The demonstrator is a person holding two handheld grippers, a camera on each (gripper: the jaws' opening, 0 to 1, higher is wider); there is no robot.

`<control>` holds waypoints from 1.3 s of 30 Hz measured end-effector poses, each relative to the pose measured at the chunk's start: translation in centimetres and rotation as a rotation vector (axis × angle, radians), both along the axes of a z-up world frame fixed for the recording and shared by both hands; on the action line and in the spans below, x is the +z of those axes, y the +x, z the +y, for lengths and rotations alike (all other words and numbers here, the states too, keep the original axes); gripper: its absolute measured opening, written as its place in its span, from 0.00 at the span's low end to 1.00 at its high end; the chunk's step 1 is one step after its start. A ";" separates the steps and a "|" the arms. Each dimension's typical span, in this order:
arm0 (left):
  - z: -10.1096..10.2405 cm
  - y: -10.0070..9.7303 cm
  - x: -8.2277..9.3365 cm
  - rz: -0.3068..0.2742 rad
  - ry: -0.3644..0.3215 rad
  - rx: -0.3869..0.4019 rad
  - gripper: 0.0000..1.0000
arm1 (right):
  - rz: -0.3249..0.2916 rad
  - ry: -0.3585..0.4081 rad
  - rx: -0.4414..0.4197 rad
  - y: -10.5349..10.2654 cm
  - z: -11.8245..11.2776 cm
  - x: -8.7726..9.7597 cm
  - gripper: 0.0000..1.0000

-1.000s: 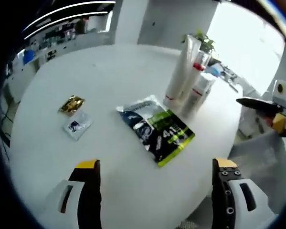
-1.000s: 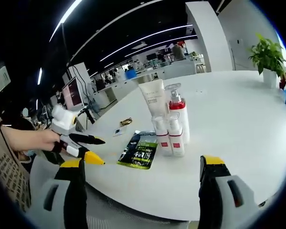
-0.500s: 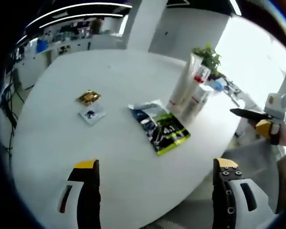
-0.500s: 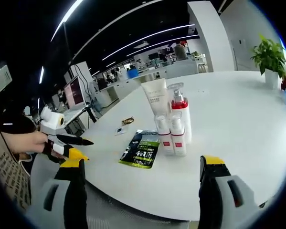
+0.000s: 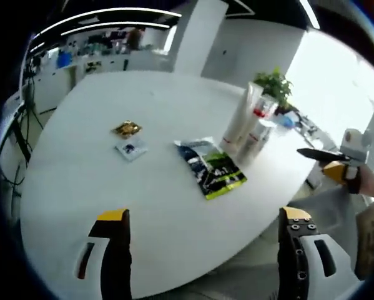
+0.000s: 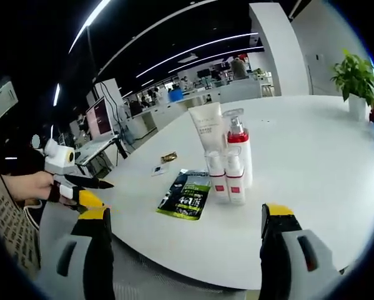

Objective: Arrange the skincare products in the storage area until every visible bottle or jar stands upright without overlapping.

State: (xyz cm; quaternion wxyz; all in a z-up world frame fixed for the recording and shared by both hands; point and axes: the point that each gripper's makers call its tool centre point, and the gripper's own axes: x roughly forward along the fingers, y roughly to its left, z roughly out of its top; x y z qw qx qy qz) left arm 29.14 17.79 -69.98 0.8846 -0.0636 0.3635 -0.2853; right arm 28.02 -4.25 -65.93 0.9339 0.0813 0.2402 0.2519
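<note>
Both my left gripper [image 5: 202, 259] and right gripper [image 6: 183, 253] have jaws wide apart, holding nothing, off the white tabletop [image 6: 311, 162] edge; bottles [image 6: 231, 165] and tube [image 6: 205, 128] stand upright clustered beside a flat green-black sachet [image 6: 187, 195], label print unreadable.

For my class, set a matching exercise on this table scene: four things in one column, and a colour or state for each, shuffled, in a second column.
Things:
1. pump bottle
2. white tube
3. flat pouch
4. small sachet

Descriptions:
A. gold, lying flat
B. upright, red collar under a clear cap
C. black and green, lying flat
D. tallest, standing on its cap

Pairs: 1-B, 2-D, 3-C, 4-A
</note>
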 end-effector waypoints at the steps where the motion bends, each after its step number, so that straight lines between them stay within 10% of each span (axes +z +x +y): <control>1: 0.1 -0.1 0.1 -0.001 -0.001 0.003 0.97 | 0.000 0.000 0.001 0.0 0.0 0.0 1.00; 39: 0.7 0.8 -0.4 0.037 0.025 0.089 0.97 | 0.009 -0.023 0.015 -0.1 0.2 -0.3 1.00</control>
